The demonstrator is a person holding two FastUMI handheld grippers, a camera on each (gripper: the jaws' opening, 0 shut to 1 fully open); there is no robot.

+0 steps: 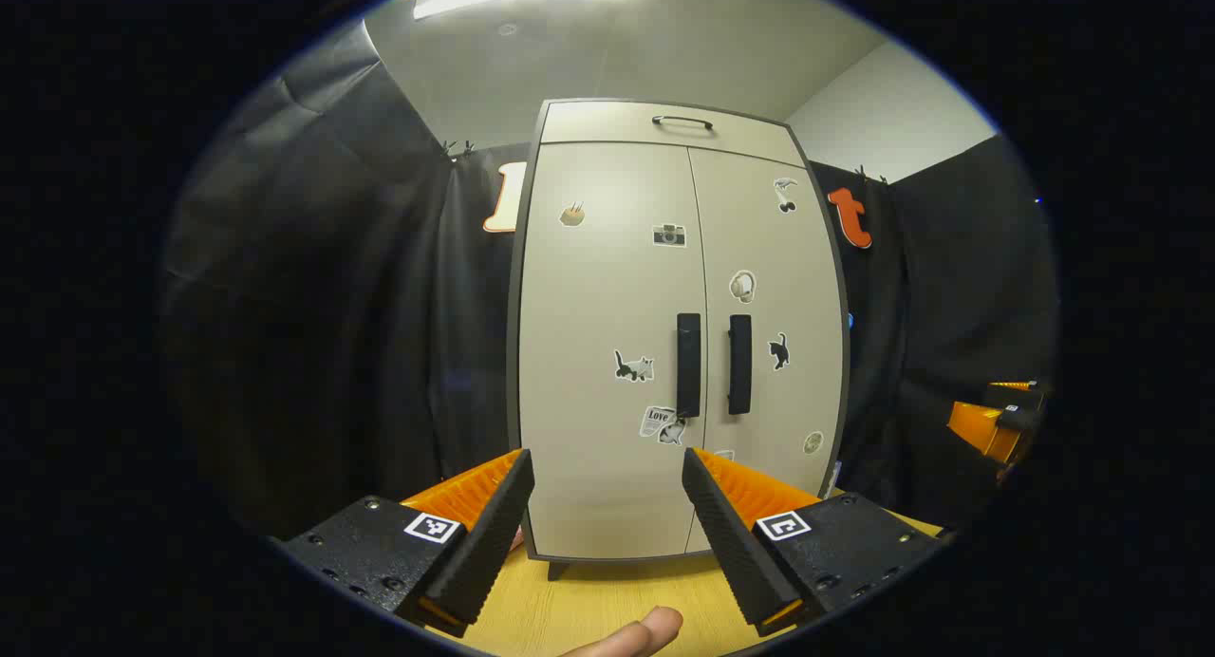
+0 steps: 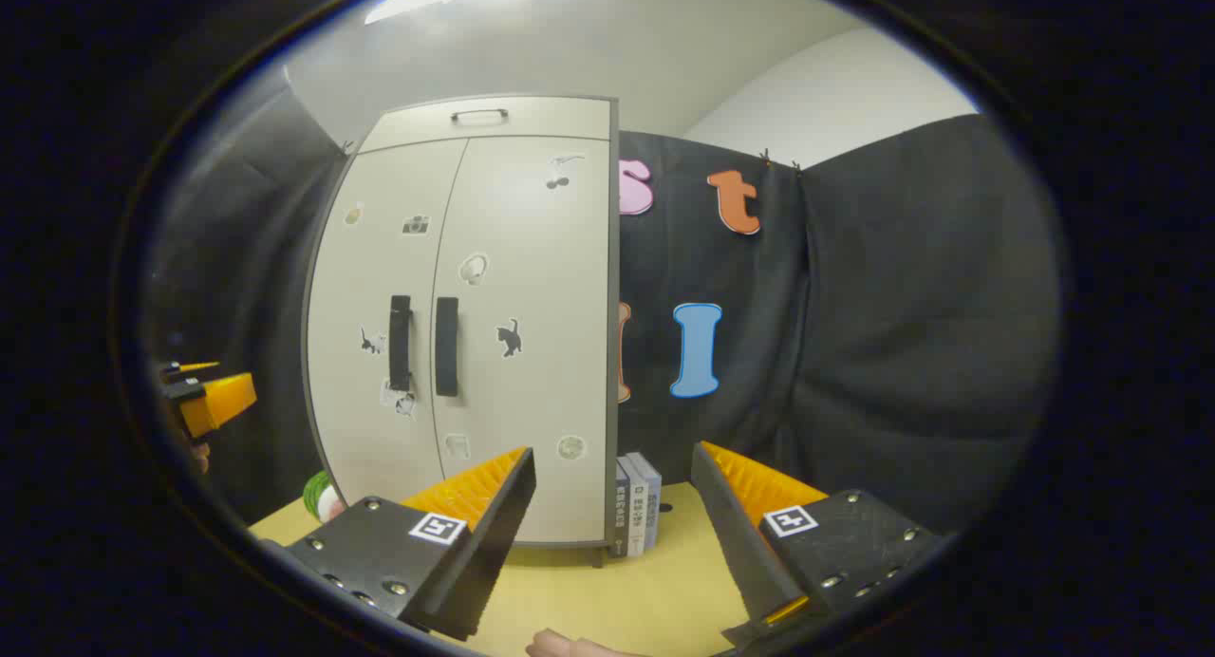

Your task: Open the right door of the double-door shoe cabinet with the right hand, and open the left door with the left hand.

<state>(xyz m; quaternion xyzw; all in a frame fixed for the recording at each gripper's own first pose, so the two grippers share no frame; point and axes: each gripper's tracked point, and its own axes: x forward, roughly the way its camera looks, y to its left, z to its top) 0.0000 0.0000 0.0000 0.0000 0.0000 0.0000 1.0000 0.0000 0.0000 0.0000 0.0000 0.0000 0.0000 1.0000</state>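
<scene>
A beige double-door shoe cabinet (image 1: 607,287) stands on the wooden table with both doors closed and stickers on them. Its left door handle (image 1: 688,365) and right door handle (image 1: 739,364) are dark vertical bars side by side at the middle seam. My left gripper (image 1: 607,472) is open, some way in front of the cabinet and below the handles. In the right gripper view the same cabinet (image 2: 494,334) sits left of centre, with its handles (image 2: 400,343) (image 2: 446,346). My right gripper (image 2: 612,467) is open, aimed at the cabinet's right edge, touching nothing.
Several books (image 2: 638,515) stand upright against the cabinet's right side. A green and white round object (image 2: 321,497) lies at its left foot. The wooden tabletop (image 1: 588,605) runs in front. A drawer with a handle (image 1: 682,122) tops the cabinet. The other gripper (image 2: 204,396) shows at the left.
</scene>
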